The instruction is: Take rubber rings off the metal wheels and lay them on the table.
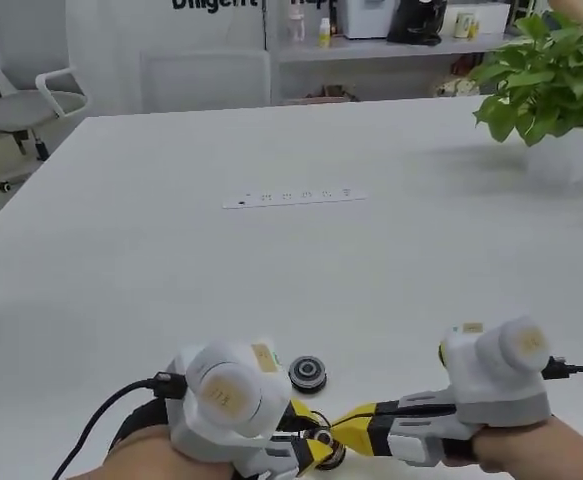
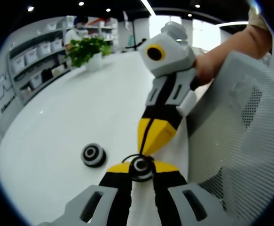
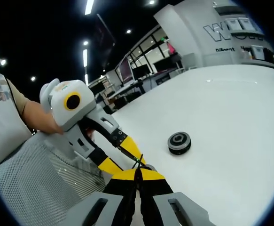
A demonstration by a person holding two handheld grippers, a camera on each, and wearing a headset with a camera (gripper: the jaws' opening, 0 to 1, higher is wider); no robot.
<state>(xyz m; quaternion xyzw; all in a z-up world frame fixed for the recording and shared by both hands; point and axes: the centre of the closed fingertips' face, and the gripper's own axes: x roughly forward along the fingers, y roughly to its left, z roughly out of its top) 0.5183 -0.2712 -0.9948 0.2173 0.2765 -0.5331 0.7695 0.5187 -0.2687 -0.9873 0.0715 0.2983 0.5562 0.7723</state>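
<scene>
My left gripper (image 2: 141, 170) is shut on a small metal wheel (image 2: 141, 165), held just above the white table (image 1: 391, 270) at its near edge. From the opposite side my right gripper (image 3: 137, 173) meets it, shut on a thin black rubber ring (image 2: 128, 158) that loops off that wheel. In the head view the two grippers' yellow tips come together low in the middle, left gripper (image 1: 314, 447) against right gripper (image 1: 337, 424). A second metal wheel (image 1: 308, 373) with its black ring on lies flat on the table just beyond them, also the second wheel (image 3: 179, 142).
A white power strip (image 1: 293, 197) lies mid-table. A potted plant (image 1: 546, 85) stands at the far right. A grey mesh chair back (image 2: 240, 136) is close behind the near table edge. An office chair (image 1: 26, 80) stands at the far left.
</scene>
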